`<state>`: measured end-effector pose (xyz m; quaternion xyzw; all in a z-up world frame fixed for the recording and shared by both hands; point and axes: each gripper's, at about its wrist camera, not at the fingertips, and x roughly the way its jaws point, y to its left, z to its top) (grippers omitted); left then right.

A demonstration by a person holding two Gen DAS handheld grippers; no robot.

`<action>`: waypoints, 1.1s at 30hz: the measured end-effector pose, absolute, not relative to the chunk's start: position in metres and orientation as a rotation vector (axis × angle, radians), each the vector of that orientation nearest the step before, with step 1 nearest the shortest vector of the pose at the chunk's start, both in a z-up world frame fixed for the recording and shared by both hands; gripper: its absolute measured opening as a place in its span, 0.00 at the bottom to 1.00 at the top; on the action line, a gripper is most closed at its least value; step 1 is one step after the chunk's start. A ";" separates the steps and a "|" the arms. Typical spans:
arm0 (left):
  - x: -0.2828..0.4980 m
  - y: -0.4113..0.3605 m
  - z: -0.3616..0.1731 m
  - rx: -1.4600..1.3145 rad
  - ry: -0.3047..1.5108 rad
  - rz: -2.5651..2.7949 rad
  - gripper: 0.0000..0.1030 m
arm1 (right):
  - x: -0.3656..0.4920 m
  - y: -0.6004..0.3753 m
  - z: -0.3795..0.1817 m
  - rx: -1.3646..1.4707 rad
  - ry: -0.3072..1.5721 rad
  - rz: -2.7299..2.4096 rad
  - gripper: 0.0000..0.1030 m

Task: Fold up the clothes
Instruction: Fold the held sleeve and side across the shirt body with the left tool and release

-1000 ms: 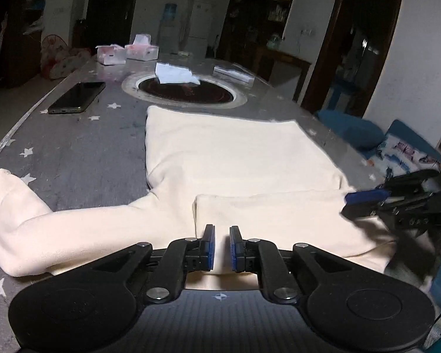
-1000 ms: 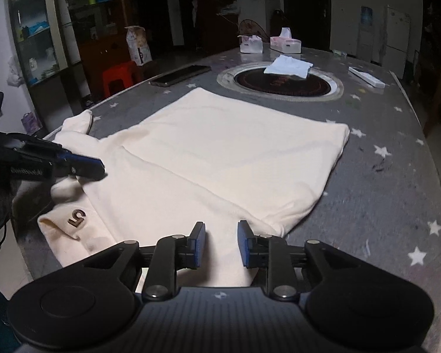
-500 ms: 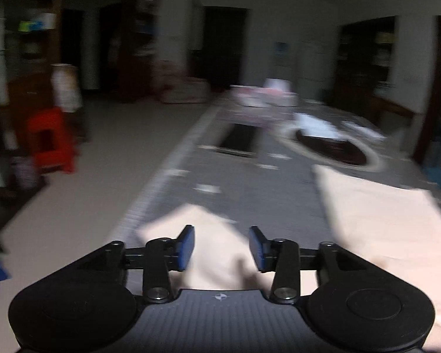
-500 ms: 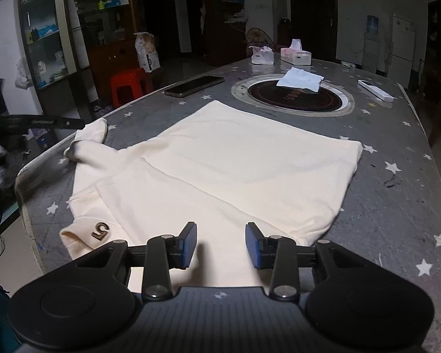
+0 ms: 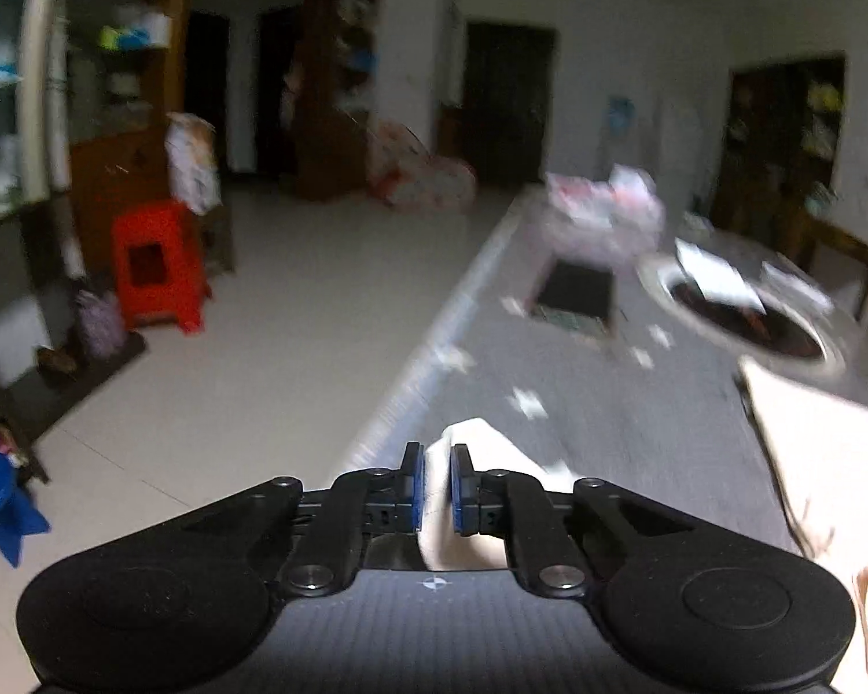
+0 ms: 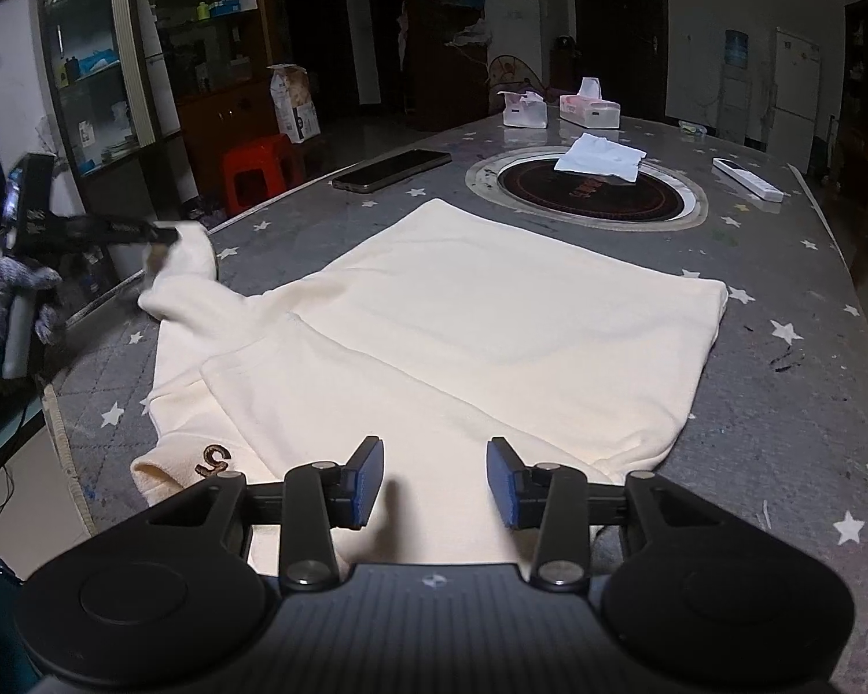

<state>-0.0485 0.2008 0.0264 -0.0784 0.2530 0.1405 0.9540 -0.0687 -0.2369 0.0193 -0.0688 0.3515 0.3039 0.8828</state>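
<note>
Right gripper (image 6: 435, 483) hovers spread over the near hem of the cream sweatshirt (image 6: 463, 335), holding nothing. The sweatshirt lies flat on the star-patterned table (image 6: 781, 405), one sleeve (image 6: 318, 405) already across the body (cuff with a "5" at the near left). Left gripper (image 5: 434, 483) pinches the other sleeve's cuff (image 6: 188, 248) at the far left edge. Judged partway: that sleeve and the body folds remain. Phone (image 6: 393, 169) and tissue boxes (image 6: 587, 107) sit beyond.

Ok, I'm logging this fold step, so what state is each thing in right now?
cream sweatshirt: flat on the table, right sleeve folded across the body
left sleeve: stretched out sideways, end pinched
left gripper: shut on the sleeve end
right gripper: open, over the near edge
phone: lying flat, screen dark
</note>
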 end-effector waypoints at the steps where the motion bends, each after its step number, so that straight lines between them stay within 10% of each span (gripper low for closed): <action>1: -0.054 0.204 0.031 -0.170 0.484 0.299 0.10 | -0.069 -0.236 0.019 -0.143 0.732 0.633 0.38; 13: -0.050 0.196 0.042 -0.226 0.487 0.191 0.10 | -0.068 -0.239 0.019 -0.129 0.732 0.630 0.39; 33: -0.054 -0.035 0.086 -0.187 0.449 -0.591 0.15 | -0.081 -0.301 0.031 0.016 0.666 0.502 0.39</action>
